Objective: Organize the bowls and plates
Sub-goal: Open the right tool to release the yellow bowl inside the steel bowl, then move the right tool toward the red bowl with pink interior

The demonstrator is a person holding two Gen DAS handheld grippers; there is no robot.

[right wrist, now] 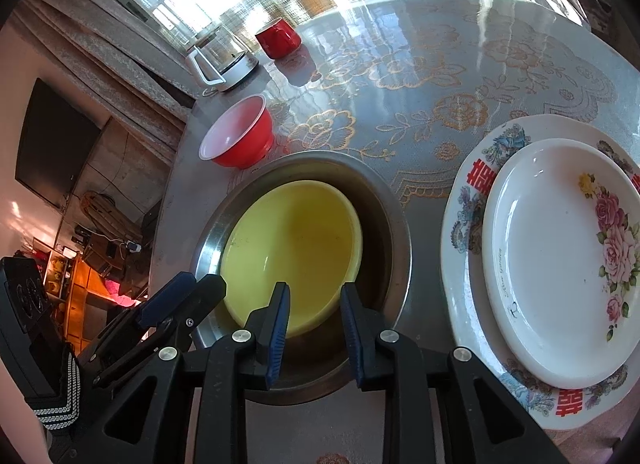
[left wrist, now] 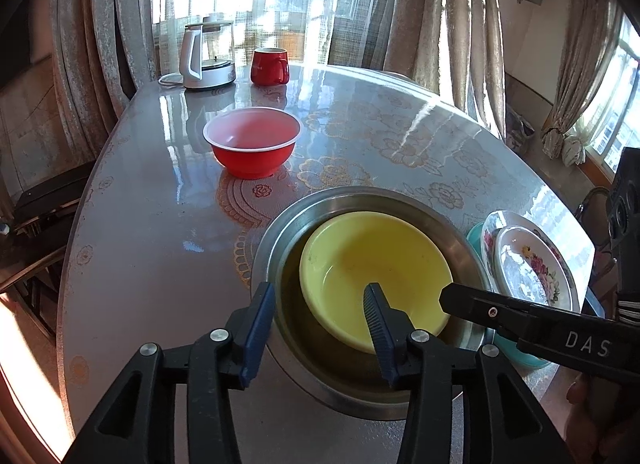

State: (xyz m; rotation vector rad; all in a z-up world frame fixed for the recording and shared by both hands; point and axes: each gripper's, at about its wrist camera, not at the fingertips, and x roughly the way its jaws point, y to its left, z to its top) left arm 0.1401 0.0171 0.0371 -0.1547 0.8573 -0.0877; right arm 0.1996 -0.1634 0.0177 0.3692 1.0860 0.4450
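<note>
A yellow bowl [left wrist: 372, 256] [right wrist: 292, 232] sits nested inside a wider steel bowl [left wrist: 340, 195] [right wrist: 394, 223]. My left gripper [left wrist: 318, 324] is open and straddles their near left rims: one finger stands outside the steel rim, the other inside the yellow bowl, and neither pad presses. My right gripper [right wrist: 314, 316] hovers at the bowls' near edge, its jaws narrowly apart with nothing pinched. A red bowl [left wrist: 252, 143] [right wrist: 236, 135] stands alone further back. At the right, a white rose plate [right wrist: 560, 264] lies on a larger patterned plate [right wrist: 468, 191].
A teal plate [left wrist: 476, 240] lies under the plate stack. A glass kettle [left wrist: 208, 55] and a red mug [left wrist: 270, 65] stand at the far side of the round, glossy table [left wrist: 160, 223]. The table's edge drops off at the left, and curtains hang behind.
</note>
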